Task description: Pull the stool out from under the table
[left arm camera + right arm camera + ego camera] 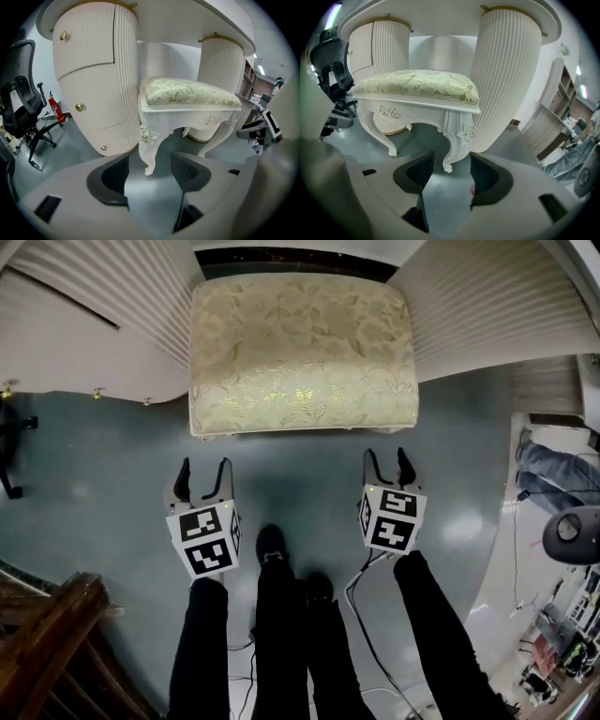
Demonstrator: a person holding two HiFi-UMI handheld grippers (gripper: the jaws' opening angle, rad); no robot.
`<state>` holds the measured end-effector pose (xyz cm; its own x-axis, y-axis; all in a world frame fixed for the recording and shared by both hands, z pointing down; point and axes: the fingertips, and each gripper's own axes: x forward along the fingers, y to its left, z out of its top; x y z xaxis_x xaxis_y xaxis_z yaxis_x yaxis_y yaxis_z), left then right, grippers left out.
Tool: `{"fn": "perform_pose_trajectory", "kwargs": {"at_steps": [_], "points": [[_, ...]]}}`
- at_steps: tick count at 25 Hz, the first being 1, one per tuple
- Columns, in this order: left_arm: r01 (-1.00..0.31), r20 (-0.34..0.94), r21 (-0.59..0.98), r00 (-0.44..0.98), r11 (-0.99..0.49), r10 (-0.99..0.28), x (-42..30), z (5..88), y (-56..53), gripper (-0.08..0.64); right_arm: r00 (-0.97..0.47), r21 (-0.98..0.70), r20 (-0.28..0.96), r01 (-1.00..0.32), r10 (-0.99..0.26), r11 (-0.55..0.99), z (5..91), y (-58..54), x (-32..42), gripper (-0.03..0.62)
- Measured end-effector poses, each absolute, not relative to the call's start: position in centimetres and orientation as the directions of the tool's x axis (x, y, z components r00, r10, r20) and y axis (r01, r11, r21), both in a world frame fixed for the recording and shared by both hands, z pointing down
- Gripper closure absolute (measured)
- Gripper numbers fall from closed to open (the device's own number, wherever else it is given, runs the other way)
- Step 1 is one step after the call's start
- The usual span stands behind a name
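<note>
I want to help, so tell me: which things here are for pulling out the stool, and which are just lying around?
For the job:
- stool
- table that it sits under
- left gripper, open
- right gripper, open

Just lying about:
- office chair
- fire extinguisher

This looks like an office or lab workroom staged with home furniture, not a lived-in home. An ornate white bench [93, 70] on ribbed drum pedestals with gold knobs [79, 107] and a cushioned stool [302, 352] stand on a bare, glossy grey-blue floor [94, 484]. At the far left are a black office chair [21, 108] and a red fire extinguisher [55, 108]. Loose cables [361, 615] trail across the near floor. Open shelves [572, 89] line the right side.
</note>
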<state>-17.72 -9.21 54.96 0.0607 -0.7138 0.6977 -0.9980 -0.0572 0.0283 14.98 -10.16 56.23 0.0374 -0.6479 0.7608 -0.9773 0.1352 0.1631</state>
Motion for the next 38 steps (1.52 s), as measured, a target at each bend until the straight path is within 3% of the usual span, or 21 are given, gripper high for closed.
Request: {"fn": "perform_pose_trajectory", "kwargs": {"at_steps": [6,18,26,29,38], "points": [[-0.998,0.709,-0.005,0.038,-0.058,-0.705,-18.2,57.1,-11.5,0.222,0.103,0.237,0.738,-0.965,-0.667,0.114,57.8,-12.7,16.4,0.33],[-0.995,0.708,-0.031,0.046,-0.097,-0.704,-17.8,59.8,-16.0,0.221,0.095,0.32,0.723,-0.924,-0.684,0.209,59.3,-16.3,16.5,0.327],[-0.992,0.717,-0.036,0.061,-0.125,-0.695,-17.4,60.9,-17.2,0.222,0.122,0.331,0.698,-0.929,-0.705,0.167,59.8,-17.0,16.5,0.327],[-0.989,0.718,-0.068,0.044,-0.132,-0.695,-17.1,61.0,-17.6,0.289,0.131,0.33,0.7,-0.931,-0.702,0.156,59.8,-17.1,16.6,0.324],[-0.985,0.735,-0.105,0.016,-0.138,-0.677,-17.3,61.2,-17.3,0.307,0.138,0.328,0.713,-0.932,-0.687,0.153,59.8,-16.8,16.6,0.324]]}}
